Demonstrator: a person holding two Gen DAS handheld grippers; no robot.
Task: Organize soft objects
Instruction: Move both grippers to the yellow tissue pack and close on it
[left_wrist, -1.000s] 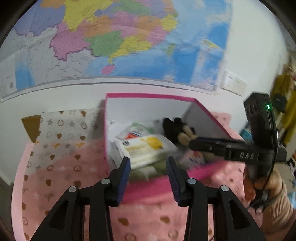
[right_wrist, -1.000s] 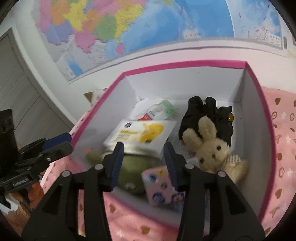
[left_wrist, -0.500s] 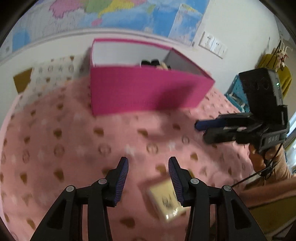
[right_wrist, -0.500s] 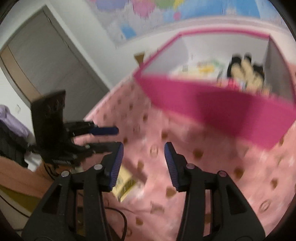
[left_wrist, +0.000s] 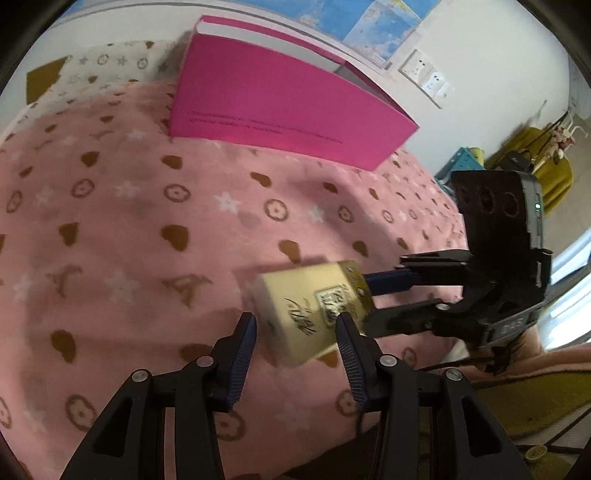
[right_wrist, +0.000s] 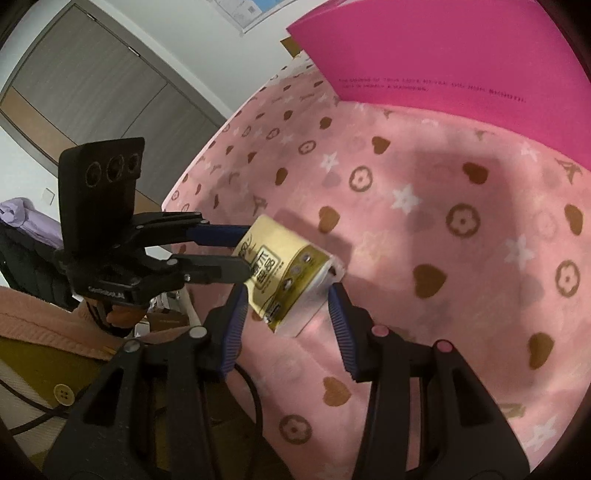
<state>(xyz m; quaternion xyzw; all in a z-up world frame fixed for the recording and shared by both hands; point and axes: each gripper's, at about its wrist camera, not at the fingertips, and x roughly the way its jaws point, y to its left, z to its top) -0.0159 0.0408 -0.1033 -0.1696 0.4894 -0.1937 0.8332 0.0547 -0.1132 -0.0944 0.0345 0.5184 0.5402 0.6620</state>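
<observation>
A cream and gold tissue pack (left_wrist: 314, 314) lies on the pink patterned blanket (left_wrist: 147, 221) near its front edge; it also shows in the right wrist view (right_wrist: 284, 273). My left gripper (left_wrist: 295, 339) is open, its fingers on either side of the pack's near end. My right gripper (right_wrist: 286, 310) is open too, straddling the pack from the other side. Each gripper shows in the other's view: the right one (left_wrist: 384, 299), the left one (right_wrist: 236, 253). The magenta box (left_wrist: 280, 99) stands at the back of the blanket; its contents are hidden.
A white patterned cloth (left_wrist: 110, 70) lies left of the box. A map and wall sockets (left_wrist: 424, 74) are behind it. A grey door (right_wrist: 92, 81) is at the left. The bed edge, a cable and olive fabric (right_wrist: 44, 373) lie close below the grippers.
Both grippers have pulled back from over the box and come down to the front of the blanket. They now flank the tissue pack, which fills much more of each view.
</observation>
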